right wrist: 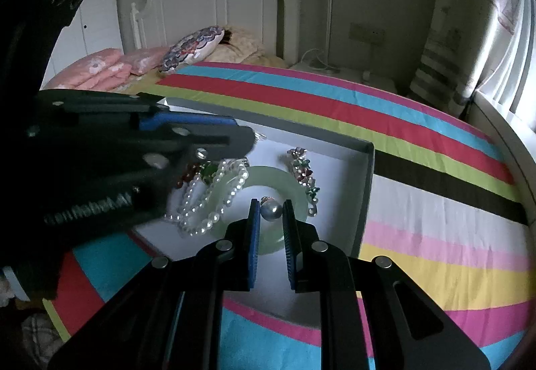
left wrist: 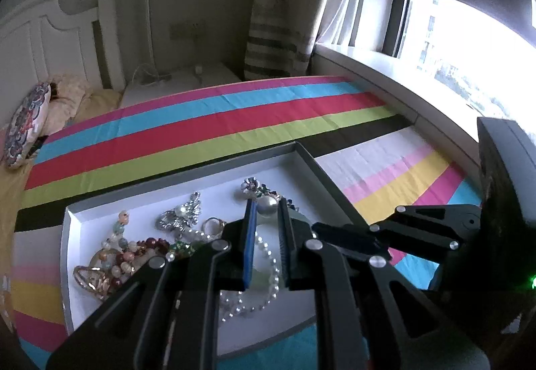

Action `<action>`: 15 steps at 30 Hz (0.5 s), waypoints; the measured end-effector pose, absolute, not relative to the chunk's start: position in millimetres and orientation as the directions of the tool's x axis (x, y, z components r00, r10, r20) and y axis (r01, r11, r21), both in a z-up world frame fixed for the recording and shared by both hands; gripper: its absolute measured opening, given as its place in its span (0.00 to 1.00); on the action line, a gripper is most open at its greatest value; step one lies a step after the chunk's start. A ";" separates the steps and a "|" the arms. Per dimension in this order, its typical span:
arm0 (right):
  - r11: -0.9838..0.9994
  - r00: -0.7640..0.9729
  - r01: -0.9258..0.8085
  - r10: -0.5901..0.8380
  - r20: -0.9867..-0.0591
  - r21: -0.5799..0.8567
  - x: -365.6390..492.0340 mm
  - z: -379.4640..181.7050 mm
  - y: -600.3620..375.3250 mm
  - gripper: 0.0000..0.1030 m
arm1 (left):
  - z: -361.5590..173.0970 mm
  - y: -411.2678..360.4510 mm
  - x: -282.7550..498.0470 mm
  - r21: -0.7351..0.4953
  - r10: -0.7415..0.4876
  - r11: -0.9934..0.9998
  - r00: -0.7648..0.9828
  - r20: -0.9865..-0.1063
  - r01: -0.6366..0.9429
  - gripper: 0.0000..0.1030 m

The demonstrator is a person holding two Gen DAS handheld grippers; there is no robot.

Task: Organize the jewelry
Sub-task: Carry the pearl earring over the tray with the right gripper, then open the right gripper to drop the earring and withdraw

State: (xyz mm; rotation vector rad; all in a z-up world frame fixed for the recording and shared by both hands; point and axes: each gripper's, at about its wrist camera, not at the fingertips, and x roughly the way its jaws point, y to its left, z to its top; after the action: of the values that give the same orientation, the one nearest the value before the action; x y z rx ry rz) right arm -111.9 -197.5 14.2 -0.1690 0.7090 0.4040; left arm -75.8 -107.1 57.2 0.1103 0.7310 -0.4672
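The jewelry sits jumbled in the tray [left wrist: 303, 152] on the bed: beads [left wrist: 127, 249], brooch [left wrist: 182, 212], pearl strand [right wrist: 204, 199], jade bangle [right wrist: 284, 182]; nothing looks sorted yet; left gripper [left wrist: 267, 212] and right gripper [right wrist: 270, 207] hover nearly closed, empty, over a large pearl [right wrist: 271, 211].

The tray [left wrist: 303, 154] floor lies bare along its upper edge in the left wrist view, while jewelry crowds its lower left and centre. In the right wrist view the left gripper [right wrist: 234, 139] blocks the tray's left half; striped bedspread [right wrist: 435, 202] at right lies open.
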 end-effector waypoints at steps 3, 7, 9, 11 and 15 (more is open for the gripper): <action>0.908 0.681 -0.417 0.298 -0.669 -0.021 -110.3 12.8 -193.3 0.15 | 54.6 -112.7 -73.5 -0.056 -0.369 0.889 0.637 -0.677 0.455 0.12; 0.908 0.681 -0.417 0.291 -0.673 -0.030 -110.7 11.3 -190.5 0.15 | 48.9 -118.2 -70.3 -0.035 -0.352 0.888 0.629 -0.693 0.459 0.12; 0.909 0.679 -0.415 0.288 -0.675 -0.029 -109.9 10.9 -191.4 0.15 | 46.3 -119.0 -67.9 -0.032 -0.346 0.890 0.626 -0.699 0.456 0.12; 0.911 0.677 -0.412 0.287 -0.677 -0.026 -109.1 11.1 -191.5 0.15 | 44.3 -120.1 -65.2 -0.029 -0.342 0.890 0.624 -0.703 0.455 0.12; 0.911 0.674 -0.411 0.285 -0.681 -0.025 -107.2 11.2 -188.8 0.15 | 42.4 -119.6 -62.7 -0.024 -0.333 0.893 0.625 -0.706 0.449 0.12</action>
State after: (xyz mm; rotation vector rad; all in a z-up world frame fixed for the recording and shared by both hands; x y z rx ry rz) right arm -107.2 -188.8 11.2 -0.1822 0.7332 0.3939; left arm -62.7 -119.6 42.4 0.1607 0.7749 -0.4513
